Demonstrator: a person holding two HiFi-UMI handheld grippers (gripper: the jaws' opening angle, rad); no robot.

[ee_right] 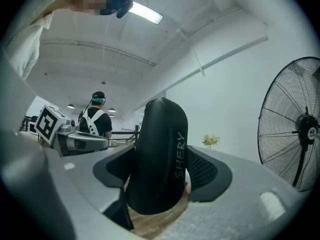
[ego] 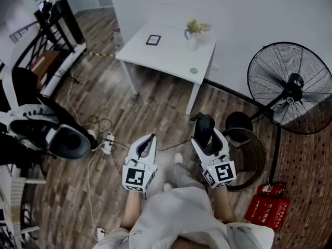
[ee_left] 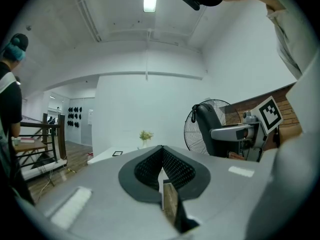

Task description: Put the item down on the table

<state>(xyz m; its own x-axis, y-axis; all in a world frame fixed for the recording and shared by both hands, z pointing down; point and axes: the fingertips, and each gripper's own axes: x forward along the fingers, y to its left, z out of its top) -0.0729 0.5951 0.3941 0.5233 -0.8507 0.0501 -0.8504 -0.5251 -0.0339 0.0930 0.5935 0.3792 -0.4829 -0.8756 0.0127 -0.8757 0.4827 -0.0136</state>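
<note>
Our right tool (ego: 208,138) grips the item (ee_right: 159,154). The item is a smooth, matte black thing, long in shape with a rounded top, and pale letters run along its side. It stands upright between the two jaws. The dark pads (ee_right: 205,171), which have a fine mesh texture, press on both its sides. The jaws are wide apart because the item is thick, and its top rises above the jaw tips.

Our left tool (ee_left: 161,151), just to the left of the right one, is closed and empty. Its meshed black pads (ee_left: 177,166) meet in one thin line at the front.

The item is not on the surface (ego: 155,53). This white, flat, rectangular top on thin legs stands well ahead of both tools, across a floor (ego: 161,108) of wooden planks. On it we see a small dark square frame (ego: 153,39) and a pale vase (ego: 192,40) with a yellow-green plant. To the right of the right tool stands a big round fan (ego: 290,87) with a black wire grille.
</note>
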